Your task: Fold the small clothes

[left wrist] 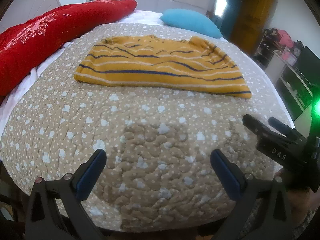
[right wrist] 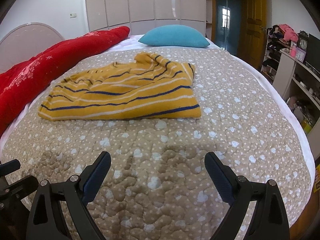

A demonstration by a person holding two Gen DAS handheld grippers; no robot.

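Note:
A mustard-yellow top with navy and white stripes (left wrist: 160, 66) (right wrist: 124, 92) lies rumpled on the beige quilt (left wrist: 140, 140) (right wrist: 230, 120), its hem toward me. My left gripper (left wrist: 158, 158) hovers open over bare quilt, well short of the garment's hem. My right gripper (right wrist: 158, 160) is open too, above the quilt in front of the top and holding nothing. In the left wrist view the right gripper (left wrist: 258, 122) shows at the right edge, fingers apart. A piece of the left gripper's body (right wrist: 10, 180) shows at the left edge of the right wrist view.
A red blanket (left wrist: 40, 36) (right wrist: 50, 60) is heaped along the bed's left side. A teal pillow (left wrist: 190, 22) (right wrist: 174, 36) lies at the far end. Shelves with clutter (right wrist: 296, 70) stand right of the bed, wardrobes (right wrist: 146, 2) and a wooden door (right wrist: 252, 20) behind.

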